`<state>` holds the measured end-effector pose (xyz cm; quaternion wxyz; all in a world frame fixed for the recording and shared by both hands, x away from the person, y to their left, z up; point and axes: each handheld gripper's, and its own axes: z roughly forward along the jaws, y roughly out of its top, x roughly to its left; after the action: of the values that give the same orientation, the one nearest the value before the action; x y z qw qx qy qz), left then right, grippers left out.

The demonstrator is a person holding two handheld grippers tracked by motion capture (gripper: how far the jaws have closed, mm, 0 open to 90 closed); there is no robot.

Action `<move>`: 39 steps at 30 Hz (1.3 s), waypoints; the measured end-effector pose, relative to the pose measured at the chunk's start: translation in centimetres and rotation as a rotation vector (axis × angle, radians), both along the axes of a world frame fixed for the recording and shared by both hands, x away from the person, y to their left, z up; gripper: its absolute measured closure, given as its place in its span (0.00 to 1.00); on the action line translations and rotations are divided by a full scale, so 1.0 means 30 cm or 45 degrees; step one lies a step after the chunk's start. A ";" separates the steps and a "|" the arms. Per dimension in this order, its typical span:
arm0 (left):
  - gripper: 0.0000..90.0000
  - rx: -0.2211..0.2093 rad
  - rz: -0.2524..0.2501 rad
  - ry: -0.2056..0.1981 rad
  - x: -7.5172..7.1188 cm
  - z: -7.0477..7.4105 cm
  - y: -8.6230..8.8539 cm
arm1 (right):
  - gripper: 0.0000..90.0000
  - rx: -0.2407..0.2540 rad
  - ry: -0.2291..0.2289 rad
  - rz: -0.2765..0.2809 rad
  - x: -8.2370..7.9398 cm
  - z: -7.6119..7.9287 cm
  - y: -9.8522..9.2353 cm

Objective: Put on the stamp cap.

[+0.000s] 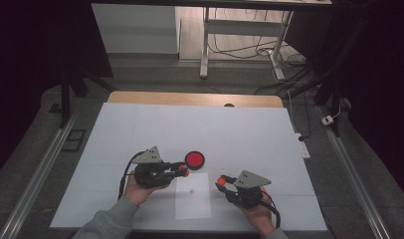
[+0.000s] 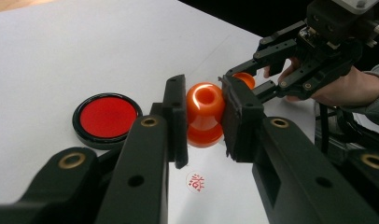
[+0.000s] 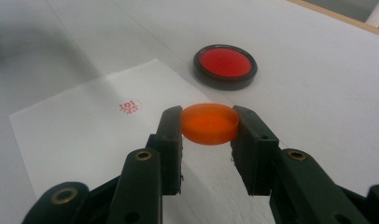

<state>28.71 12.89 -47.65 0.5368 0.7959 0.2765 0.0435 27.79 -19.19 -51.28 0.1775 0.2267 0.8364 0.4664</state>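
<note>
My left gripper [image 1: 182,170] [image 2: 204,119] is shut on an orange stamp [image 2: 205,113], waisted in shape, held just above the sheet of paper [image 1: 192,195]. A small red stamped mark [image 2: 196,181] [image 3: 129,107] [image 1: 191,191] shows on that paper. My right gripper [image 1: 221,181] [image 3: 208,126] is shut on a flat round orange cap [image 3: 210,123], clear of the table. In the left gripper view that right gripper [image 2: 243,78] hangs just behind the stamp. A round black ink pad [image 1: 194,159] [image 2: 106,118] [image 3: 225,66] with a red face lies on the table beyond the paper.
A white cover spreads over the table [image 1: 190,129], with its wooden far edge [image 1: 195,98] showing. Beyond it stand a desk frame [image 1: 205,50] and loose cables on the floor. Metal rails [image 1: 41,164] run along both sides.
</note>
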 end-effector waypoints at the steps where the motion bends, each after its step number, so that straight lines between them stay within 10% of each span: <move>1: 0.81 0.001 0.000 0.001 0.000 -0.001 0.000 | 0.71 0.001 0.000 0.007 0.000 -0.001 0.007; 39: 0.81 -0.021 -0.046 0.013 0.003 -0.003 -0.036 | 0.71 0.006 0.002 0.095 -0.009 -0.008 0.155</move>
<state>28.80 11.81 -47.72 0.5426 0.7966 0.2650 0.0275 27.53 -14.53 -51.52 0.1586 0.1962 0.8433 0.4745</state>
